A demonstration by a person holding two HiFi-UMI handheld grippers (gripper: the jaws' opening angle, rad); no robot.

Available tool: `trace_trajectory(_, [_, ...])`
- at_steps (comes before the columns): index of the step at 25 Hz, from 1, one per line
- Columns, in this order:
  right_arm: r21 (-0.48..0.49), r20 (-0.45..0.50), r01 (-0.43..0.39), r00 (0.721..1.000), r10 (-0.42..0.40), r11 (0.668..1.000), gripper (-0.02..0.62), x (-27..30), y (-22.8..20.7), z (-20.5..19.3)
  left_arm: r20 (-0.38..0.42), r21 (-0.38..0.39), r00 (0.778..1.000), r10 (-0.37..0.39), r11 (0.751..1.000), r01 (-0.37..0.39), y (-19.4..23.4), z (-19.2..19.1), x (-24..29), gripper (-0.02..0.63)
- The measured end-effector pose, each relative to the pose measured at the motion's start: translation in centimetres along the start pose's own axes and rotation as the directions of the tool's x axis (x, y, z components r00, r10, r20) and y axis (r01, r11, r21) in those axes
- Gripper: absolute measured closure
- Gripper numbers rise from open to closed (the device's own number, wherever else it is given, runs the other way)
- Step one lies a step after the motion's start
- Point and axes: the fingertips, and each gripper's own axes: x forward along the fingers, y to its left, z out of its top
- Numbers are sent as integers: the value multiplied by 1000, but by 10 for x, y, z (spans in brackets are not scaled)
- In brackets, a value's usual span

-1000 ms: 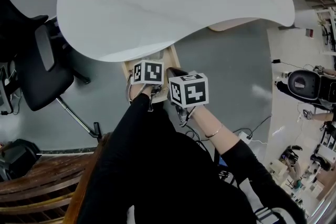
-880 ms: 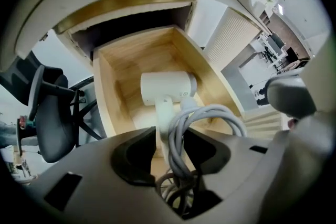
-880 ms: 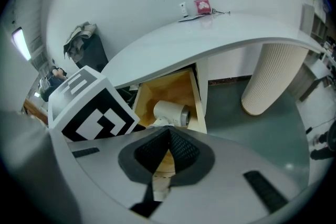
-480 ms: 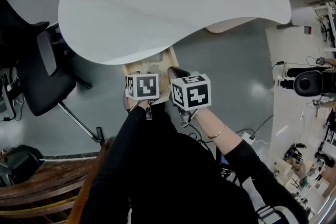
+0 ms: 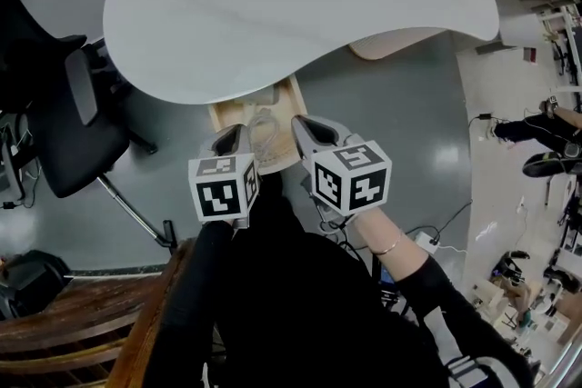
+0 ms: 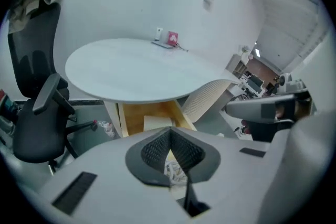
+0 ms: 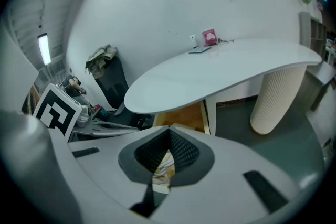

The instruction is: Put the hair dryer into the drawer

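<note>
Looking down from the left side first: a black office chair (image 5: 77, 118) sits off to the left of the white table (image 5: 300, 4).

Next to that is my left gripper (image 5: 235, 136). Its jaws are closing right down, tip against tip, and there's nothing pinched between them. It hangs over the left side of the open wooden drawer (image 5: 296, 101) and isn't touching it or anything else.

The drawer is pulled out from under the table edge. The hair dryer (image 5: 265, 141) is lying inside it, a pale lump with a loose loopy cord. It sits between my two grippers in the head view. In both gripper views you only catch a bit of it through the gap under the jaws.

My right gripper (image 5: 302, 124) is over the right side of the drawer. Same deal there, jaws fully together, holding nothing, clear of the dryer.

As for writing, there's honestly not much. Each gripper has a cube with black and white square markers, the left cube (image 5: 223, 188) and the right cube (image 5: 353, 179), and those are just blocky patterns, no words. Back on the table against the wall there's a little pink card or box (image 6: 172, 37). It's way too small for me to read anything off it.

Farther right, a ribbed cream table leg (image 7: 275, 97) stands on the grey floor.
</note>
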Motion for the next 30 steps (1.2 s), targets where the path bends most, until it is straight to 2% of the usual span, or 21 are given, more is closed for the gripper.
trace_trajectory(4, [-18,55,-32,998,33,999,594,-23,11,7,104,-7,993,-53,999,54,-8,12,-30,595])
trace_trajectory(7, [-39,74,-60,995,62,997,594,-37,18,4,152,-25,986,-64,997,68,-10,17,-46,596])
trace_trajectory(20, [-144,161,-93,980,116,985,594,-89,49,1,253,-42,963,-90,994,104,-28,1,-106,595])
trace_trajectory(30, [-151,221,-109,965,141,983,594,-136,53,-10,355,-23,924,-144,986,163,-50,-8,-156,596])
